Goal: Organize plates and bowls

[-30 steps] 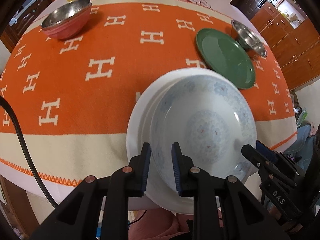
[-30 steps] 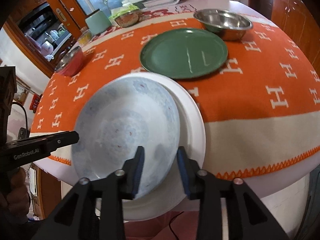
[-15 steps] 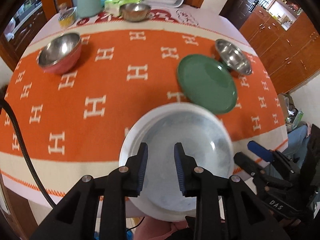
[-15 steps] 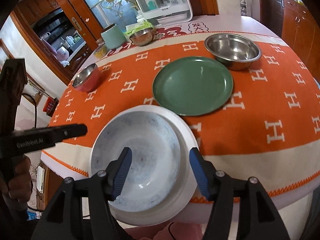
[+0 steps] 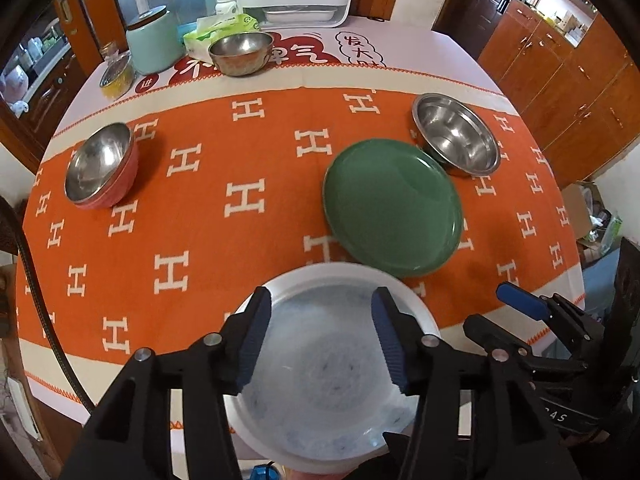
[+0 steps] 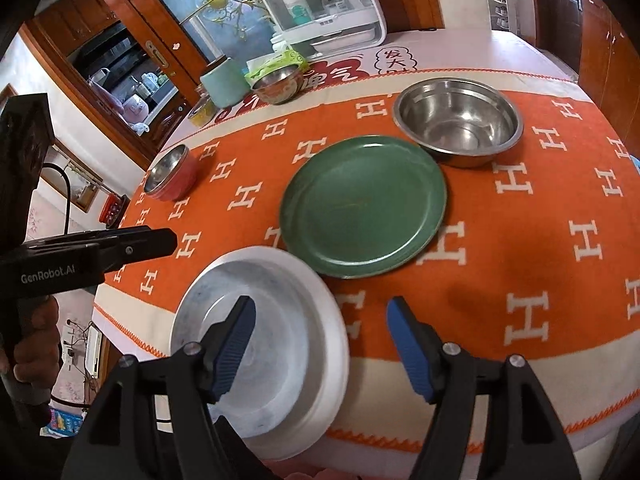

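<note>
Release step: patterned plate (image 5: 320,380) sits nested on white plate (image 6: 336,344), left gripper (image 5: 320,344) and right gripper (image 6: 320,348) jaws opening, both empty; next likely grab green plate (image 6: 362,206), needing a rim pinch.

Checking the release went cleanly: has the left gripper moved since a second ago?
Yes. The left gripper has lifted and drawn back from the white plate, its jaws opening with nothing pinched; more orange cloth shows.

Daylight is filling both views evenly and brightly, coming from the glass door (image 6: 224,8) behind the tabletop (image 5: 248,152). The steel bowl (image 6: 458,120) is catching soft glare. The white bowl (image 5: 332,368) near the lens is smearing with motion blur. Fisheye distortion is bending the room edges, and dark vignetting is ringing the corners.
</note>
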A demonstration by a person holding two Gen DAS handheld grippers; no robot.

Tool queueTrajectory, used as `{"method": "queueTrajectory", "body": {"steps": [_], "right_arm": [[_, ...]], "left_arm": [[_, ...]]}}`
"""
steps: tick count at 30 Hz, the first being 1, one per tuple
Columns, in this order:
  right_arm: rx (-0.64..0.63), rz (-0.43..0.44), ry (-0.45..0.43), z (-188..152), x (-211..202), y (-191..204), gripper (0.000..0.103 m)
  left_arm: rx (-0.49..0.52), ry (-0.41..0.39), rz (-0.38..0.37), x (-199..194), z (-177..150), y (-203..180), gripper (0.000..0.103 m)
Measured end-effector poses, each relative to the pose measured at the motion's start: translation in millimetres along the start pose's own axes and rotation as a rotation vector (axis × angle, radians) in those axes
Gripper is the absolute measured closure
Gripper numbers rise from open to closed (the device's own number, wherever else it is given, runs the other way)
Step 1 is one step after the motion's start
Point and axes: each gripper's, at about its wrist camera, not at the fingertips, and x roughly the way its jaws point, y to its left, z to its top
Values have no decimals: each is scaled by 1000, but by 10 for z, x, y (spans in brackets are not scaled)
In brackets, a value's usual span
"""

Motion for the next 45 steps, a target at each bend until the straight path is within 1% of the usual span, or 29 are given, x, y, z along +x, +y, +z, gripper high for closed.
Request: {"method": "queueTrajectory", "body": {"steps": [5, 12, 18, 21, 25, 27, 28, 29, 34, 40, 42, 43, 45], "right_arm": [[-1, 13, 10, 103, 51, -194, 34], [7, 24, 30, 263, 178, -448, 34], [38, 35, 27, 363, 321, -657, 34], [68, 52, 41, 402, 428, -760, 34], [96, 76, 61, 412, 540, -849, 34], [107, 86, 68, 421, 593, -895, 34], [110, 89, 69, 425, 611, -902, 34], [114, 91, 71, 432, 634, -920, 34], [127, 97, 79, 458, 707, -994, 35], [124, 108, 65, 521, 764, -1038, 46], [120, 109, 65, 538, 783, -1049, 54], [119, 109, 62, 540, 787, -1053, 55], [114, 106, 63, 553, 800, -1062, 62]], "left_arm": [[-4, 2, 22, 121, 143, -128, 41], [-48, 31, 52, 368, 328, -248, 41], [-65, 85, 86, 604, 444, -289, 41], [-75, 115, 93, 723, 480, -279, 41], [-114, 160, 118, 931, 532, -215, 40], [-143, 177, 127, 1024, 554, -162, 35], [-161, 188, 125, 1078, 566, -127, 29], [-180, 201, 119, 1139, 577, -92, 26], [-204, 228, 85, 1347, 624, -10, 26], [-202, 237, 28, 1499, 667, 11, 26], [-195, 236, 12, 1522, 678, 2, 26], [-192, 233, 4, 1536, 686, -14, 26], [-192, 232, -13, 1570, 712, -35, 26]]}}
